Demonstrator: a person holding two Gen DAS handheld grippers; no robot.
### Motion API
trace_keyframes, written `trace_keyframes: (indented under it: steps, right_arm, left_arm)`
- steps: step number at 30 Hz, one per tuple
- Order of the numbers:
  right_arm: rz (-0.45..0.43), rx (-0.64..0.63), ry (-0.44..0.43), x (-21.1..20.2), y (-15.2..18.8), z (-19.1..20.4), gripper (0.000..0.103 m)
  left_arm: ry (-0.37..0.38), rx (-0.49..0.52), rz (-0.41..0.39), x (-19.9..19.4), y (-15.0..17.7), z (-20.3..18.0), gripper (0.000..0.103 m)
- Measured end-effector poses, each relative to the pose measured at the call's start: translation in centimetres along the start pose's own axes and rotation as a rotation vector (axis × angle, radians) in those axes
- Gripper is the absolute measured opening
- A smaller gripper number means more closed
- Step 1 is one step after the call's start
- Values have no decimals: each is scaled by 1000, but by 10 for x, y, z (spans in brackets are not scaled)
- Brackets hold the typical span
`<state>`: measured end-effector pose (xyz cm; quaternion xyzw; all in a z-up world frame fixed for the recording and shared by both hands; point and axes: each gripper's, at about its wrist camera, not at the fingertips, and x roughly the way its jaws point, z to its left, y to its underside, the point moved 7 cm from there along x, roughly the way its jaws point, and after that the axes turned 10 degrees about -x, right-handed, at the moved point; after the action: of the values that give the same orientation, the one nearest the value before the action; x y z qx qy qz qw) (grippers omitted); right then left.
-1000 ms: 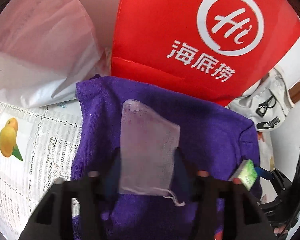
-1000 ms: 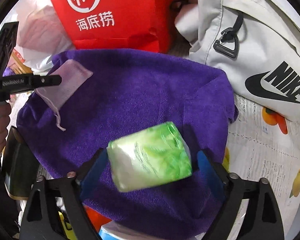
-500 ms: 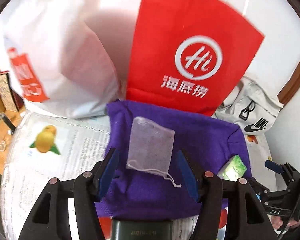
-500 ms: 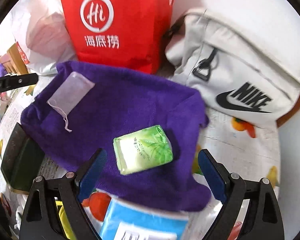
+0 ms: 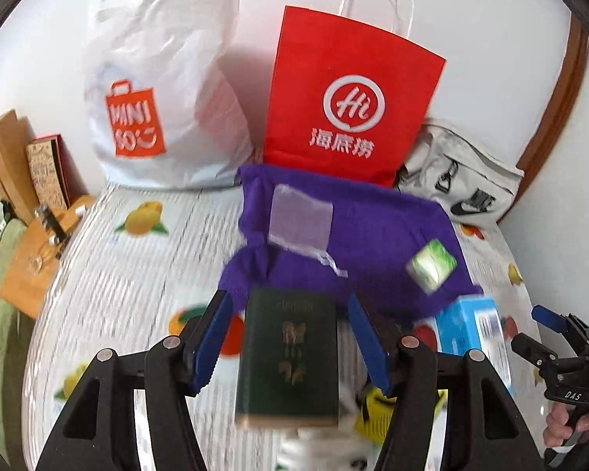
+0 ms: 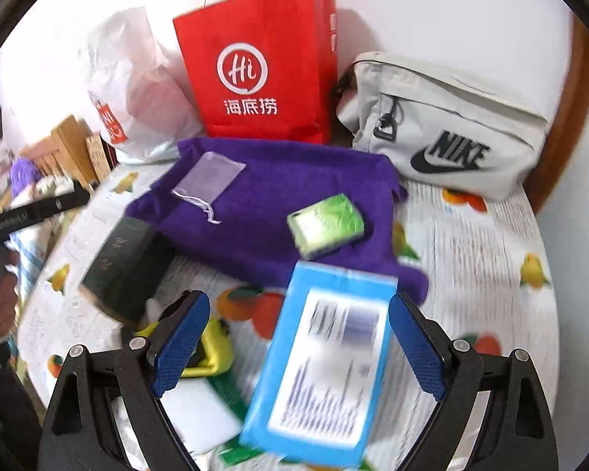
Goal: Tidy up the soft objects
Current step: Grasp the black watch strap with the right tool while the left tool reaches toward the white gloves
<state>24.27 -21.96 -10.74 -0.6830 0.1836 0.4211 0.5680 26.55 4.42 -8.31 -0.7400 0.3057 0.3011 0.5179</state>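
Two grippers are in our hands, both with jaws spread wide and holding nothing. Ahead of the left gripper (image 5: 288, 337) lies the purple towel (image 5: 377, 235), with the sheer drawstring pouch (image 5: 300, 219) resting on its far-left part and the green tissue pack (image 5: 432, 263) on its right part. A dark green booklet (image 5: 290, 353) sits between the left fingers, untouched. The right gripper (image 6: 298, 347) frames a blue box (image 6: 326, 369); the towel lies beyond it.
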Motion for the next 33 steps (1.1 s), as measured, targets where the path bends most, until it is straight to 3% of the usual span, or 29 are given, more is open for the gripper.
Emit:
trace_keyframes:
  steps: [5, 9, 12, 18, 33]
  right_arm:
    - [-36, -16, 8, -22, 30, 29, 90]
    - [-84, -1, -111, -34, 50, 62, 89]
    - [-120, -19, -132, -36, 60, 85, 83]
    - [-43, -90, -133, -10, 84, 127, 57]
    - [52, -158, -34, 33, 93, 154, 46]
  left_arm:
    - [6, -15, 20, -15, 36, 10, 59]
    - [3, -24, 8, -24, 62, 24, 59]
    - [-21, -36, 2, -29, 79, 40, 59]
    - [-19, -64, 11, -32, 103, 66, 59]
    - [51, -88, 38, -30, 133, 92, 59]
